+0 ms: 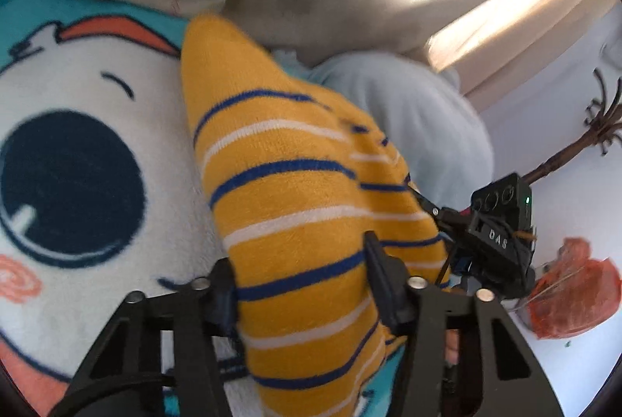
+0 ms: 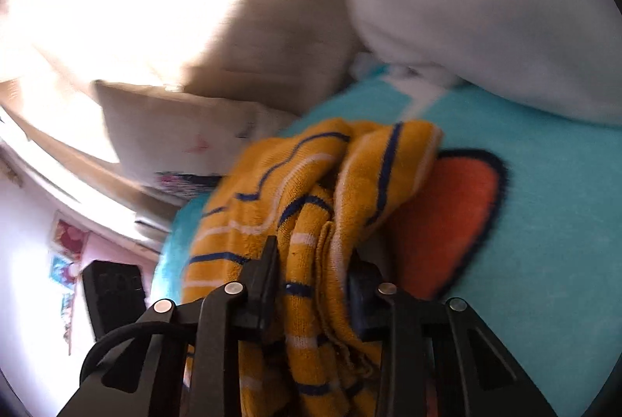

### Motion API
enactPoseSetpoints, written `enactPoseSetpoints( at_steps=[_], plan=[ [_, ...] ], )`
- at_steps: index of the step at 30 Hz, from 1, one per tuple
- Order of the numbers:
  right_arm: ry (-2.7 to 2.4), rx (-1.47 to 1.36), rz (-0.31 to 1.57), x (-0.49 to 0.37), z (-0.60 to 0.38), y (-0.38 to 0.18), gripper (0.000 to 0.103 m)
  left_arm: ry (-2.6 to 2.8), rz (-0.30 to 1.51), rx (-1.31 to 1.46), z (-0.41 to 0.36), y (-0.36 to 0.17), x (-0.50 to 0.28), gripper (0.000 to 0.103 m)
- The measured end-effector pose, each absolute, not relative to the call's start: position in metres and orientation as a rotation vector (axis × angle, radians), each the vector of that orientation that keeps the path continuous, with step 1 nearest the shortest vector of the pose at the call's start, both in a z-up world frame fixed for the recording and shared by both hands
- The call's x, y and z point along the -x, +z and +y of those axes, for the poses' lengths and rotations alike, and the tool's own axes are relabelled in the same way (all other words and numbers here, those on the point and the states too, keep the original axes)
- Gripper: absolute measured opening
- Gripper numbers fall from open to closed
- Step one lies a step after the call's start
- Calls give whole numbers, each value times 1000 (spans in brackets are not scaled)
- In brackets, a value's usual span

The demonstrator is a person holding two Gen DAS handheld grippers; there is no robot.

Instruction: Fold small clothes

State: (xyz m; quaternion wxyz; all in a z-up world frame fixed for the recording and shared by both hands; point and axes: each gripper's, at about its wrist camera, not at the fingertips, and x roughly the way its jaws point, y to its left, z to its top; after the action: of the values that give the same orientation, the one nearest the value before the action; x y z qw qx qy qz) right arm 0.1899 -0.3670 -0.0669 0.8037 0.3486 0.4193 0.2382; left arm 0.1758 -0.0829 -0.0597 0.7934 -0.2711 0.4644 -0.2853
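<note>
— Where's the garment [image 1: 295, 207]?

— It's lying over the blanket [image 1: 89, 160], and I'm gripping it with both grippers — left [image 1: 299, 285] pinching flat cloth, right [image 2: 311, 281] clamping a bunched edge.

— Folding well?

— I'm judging it needs both edges level, cloth taut, laid flat on the blanket.

— Containers?

— I'm seeing none, only a pillow [image 2: 486, 9] beyond the garment.

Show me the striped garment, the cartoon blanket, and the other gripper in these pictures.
striped garment [image 1: 295, 191], left wrist view, middle of the yellow fabric.
cartoon blanket [image 1: 74, 180], left wrist view, the dark eye print.
right gripper [image 1: 493, 234], left wrist view, its black body beside the garment.
</note>
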Motion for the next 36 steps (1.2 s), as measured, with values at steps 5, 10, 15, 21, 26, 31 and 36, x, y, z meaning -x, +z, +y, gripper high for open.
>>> enactPoseSetpoints(
  at_steps=[5,10,15,21,26,31,36],
  plan=[
    [617,-702,827,-191,-327,-33,32,-545,916,504,-57,-20,-167,52],
    [577,-640,825,-199,-306,-46,32,-421,938,427,-36,-30,-165,54],
    [446,-574,926,-193,-304,-75,40,-344,1024,394,-30,-66,-157,59],
    [517,-610,778,-161,-314,-19,40,-304,948,410,-14,-52,-130,65],
    [681,-611,822,-156,-272,-20,40,-181,866,379,-3,-43,-105,71],
    [533,-580,916,-177,-257,-66,38,-52,802,268,-2,-34,-82,72],
    [482,-541,813,-144,-260,-38,48,4,772,209,-5,-29,-71,79]
  ],
)
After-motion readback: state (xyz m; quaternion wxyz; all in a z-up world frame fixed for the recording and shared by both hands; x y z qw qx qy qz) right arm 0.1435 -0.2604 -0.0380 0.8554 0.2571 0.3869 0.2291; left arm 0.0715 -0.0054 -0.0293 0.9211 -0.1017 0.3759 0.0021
